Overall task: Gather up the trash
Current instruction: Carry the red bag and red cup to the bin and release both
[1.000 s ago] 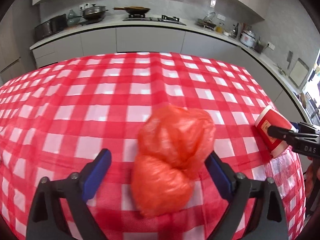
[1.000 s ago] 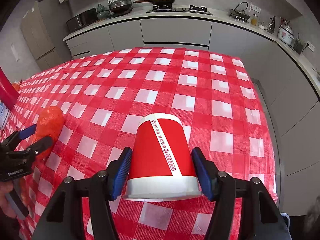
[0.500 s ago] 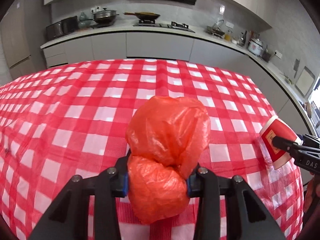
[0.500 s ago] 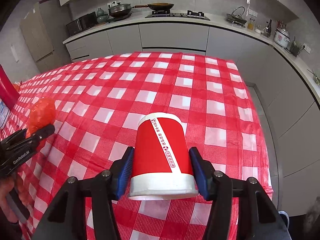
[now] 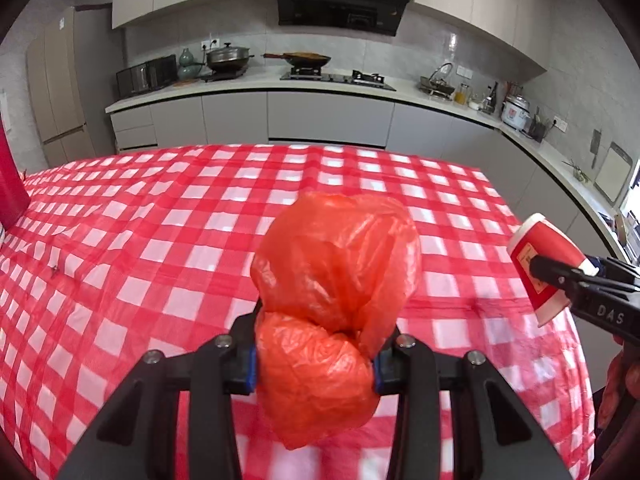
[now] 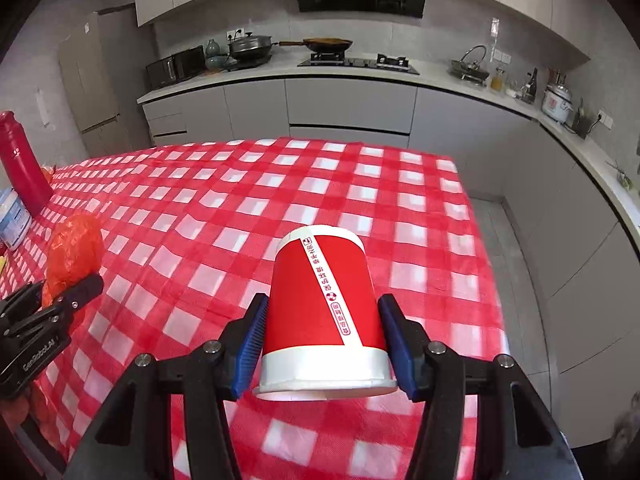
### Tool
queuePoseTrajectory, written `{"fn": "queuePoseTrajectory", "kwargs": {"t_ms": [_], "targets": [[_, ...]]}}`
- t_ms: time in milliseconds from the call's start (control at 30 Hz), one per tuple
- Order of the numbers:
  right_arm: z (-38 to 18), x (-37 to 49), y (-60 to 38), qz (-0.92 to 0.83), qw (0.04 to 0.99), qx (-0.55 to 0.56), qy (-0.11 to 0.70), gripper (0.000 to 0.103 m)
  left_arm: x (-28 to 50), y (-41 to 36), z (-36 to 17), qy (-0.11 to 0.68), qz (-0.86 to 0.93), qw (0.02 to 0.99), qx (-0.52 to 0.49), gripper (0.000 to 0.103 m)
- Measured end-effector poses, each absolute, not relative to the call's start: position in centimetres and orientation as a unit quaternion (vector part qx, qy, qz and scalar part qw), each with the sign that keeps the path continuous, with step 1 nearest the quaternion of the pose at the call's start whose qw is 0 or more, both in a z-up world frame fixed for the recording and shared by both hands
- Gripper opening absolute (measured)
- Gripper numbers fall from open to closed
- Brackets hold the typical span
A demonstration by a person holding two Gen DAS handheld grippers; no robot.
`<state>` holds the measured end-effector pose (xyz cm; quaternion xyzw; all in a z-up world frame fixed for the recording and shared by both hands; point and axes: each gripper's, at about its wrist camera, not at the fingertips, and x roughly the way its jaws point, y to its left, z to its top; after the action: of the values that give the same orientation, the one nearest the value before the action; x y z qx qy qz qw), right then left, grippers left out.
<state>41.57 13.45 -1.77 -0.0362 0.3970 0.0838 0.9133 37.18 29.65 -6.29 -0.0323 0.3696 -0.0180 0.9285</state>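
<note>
The crumpled orange plastic bag (image 5: 328,304) is clamped in the left gripper (image 5: 316,364), whose jaws are drawn in tight against its lower lobe; the upper lobe bulges forward beyond the fingertips, so the bag's long axis runs along the line of the fingers. In the right wrist view the same bag (image 6: 74,248) is seen above the left side of the table.

The red paper cup (image 6: 324,312) is pinched between the blue pads (image 6: 250,344) of the right gripper (image 6: 324,344). The jaws are set only as wide as the cup's body, near its white rim. The cup is held lying along the fingers, with its base pointing forward and its mouth toward the camera.

Both pieces of trash appear to be carried clear of the checked tablecloth (image 5: 160,240). The cup (image 5: 540,268) is held near the right edge of the tabletop, the bag nearer its middle. No bin is visible in either view.

The cloth ahead of both grippers is bare. A red bottle (image 6: 22,164) and a white jar (image 6: 12,216) stand by the far left edge, well apart from both loads. Open floor (image 6: 516,280) is seen beyond the right edge, so that side is judged the freer way out.
</note>
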Motion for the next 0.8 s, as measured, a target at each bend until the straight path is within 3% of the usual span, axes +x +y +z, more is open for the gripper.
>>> {"fn": "queuePoseTrajectory", "kwargs": {"t_ms": [800], "targets": [[0.5, 31.1, -6.1, 0.041, 0.928, 0.002, 0.371, 0.058, 29.7, 11.5, -4.9, 0.349, -0.071, 0.934, -0.014, 0.041]]}}
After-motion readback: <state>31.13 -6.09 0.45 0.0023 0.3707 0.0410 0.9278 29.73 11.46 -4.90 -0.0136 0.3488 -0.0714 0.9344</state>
